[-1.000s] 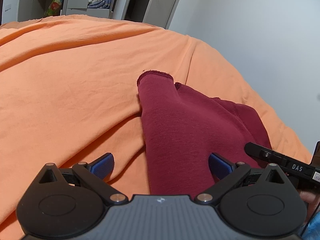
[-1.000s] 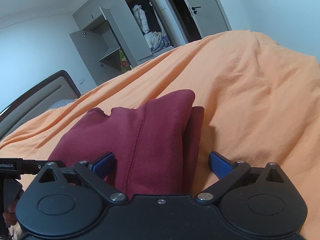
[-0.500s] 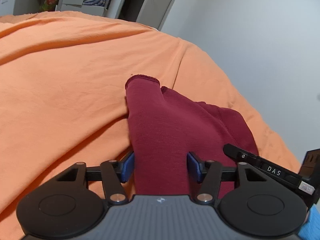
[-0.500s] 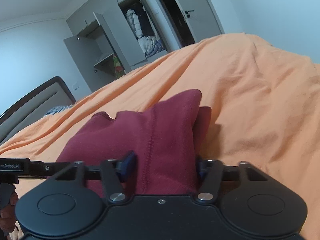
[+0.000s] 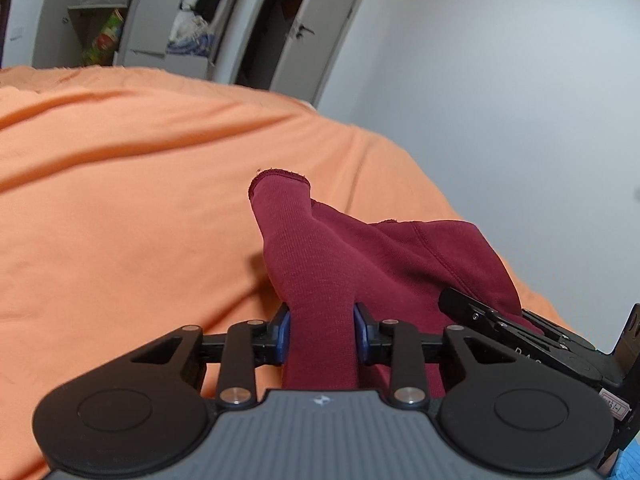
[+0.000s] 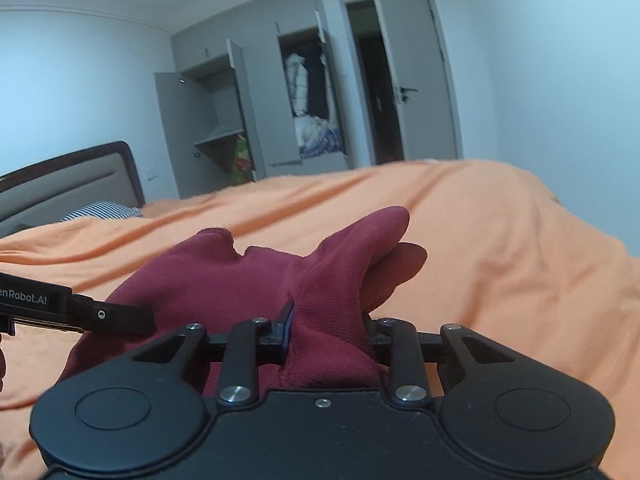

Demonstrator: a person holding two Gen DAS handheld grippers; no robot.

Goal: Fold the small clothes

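Note:
A dark red knit garment (image 5: 360, 256) lies bunched on the orange bedspread (image 5: 120, 208). My left gripper (image 5: 322, 334) is shut on its near left edge, blue pads pressing the cloth from both sides. In the right wrist view the same red garment (image 6: 248, 280) rises off the bed, and my right gripper (image 6: 326, 334) is shut on its near right edge. The right gripper's body (image 5: 520, 340) shows at the lower right of the left wrist view; the left gripper's body (image 6: 60, 308) shows at the left of the right wrist view.
The orange bedspread (image 6: 500, 260) fills both views, with a padded headboard (image 6: 68, 188) and a striped pillow (image 6: 100, 210) at the far left. Grey wardrobes (image 6: 256, 120) with open doors and a room door (image 6: 416, 80) stand beyond the bed. A white wall (image 5: 500, 80) borders the right.
Both grippers went from open to shut on the garment's near edge. They have since lifted, raising the cloth off the bedspread, and both views tilted upward.

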